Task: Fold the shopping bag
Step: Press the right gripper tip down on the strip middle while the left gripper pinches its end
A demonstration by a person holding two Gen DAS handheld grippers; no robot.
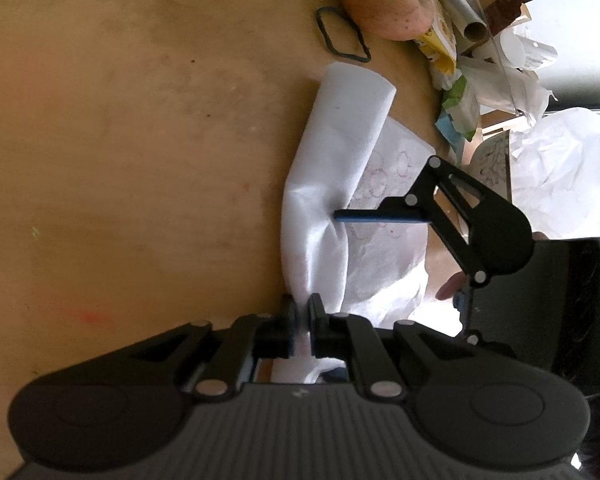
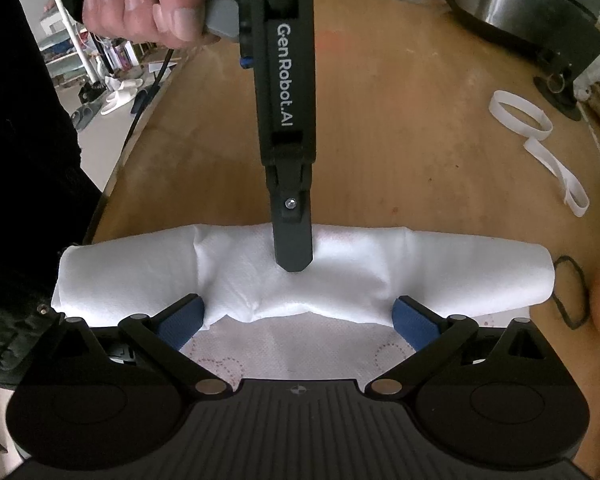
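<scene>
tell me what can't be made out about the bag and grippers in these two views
- Left wrist view: the near end of the shopping bag passes between the shut pads of the left gripper, so its edge is hidden.
- Right wrist view: the left gripper covers the roll's middle.
- Right wrist view: the right gripper body cuts off the bag's printed layer.

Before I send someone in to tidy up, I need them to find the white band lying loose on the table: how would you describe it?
Start at the wooden table and find the shiny metal appliance at its far right. In front of that lies the white band, flat tape with a round loop at one end. Unlike the white shopping bag, it is narrow, and no gripper touches it.
</scene>
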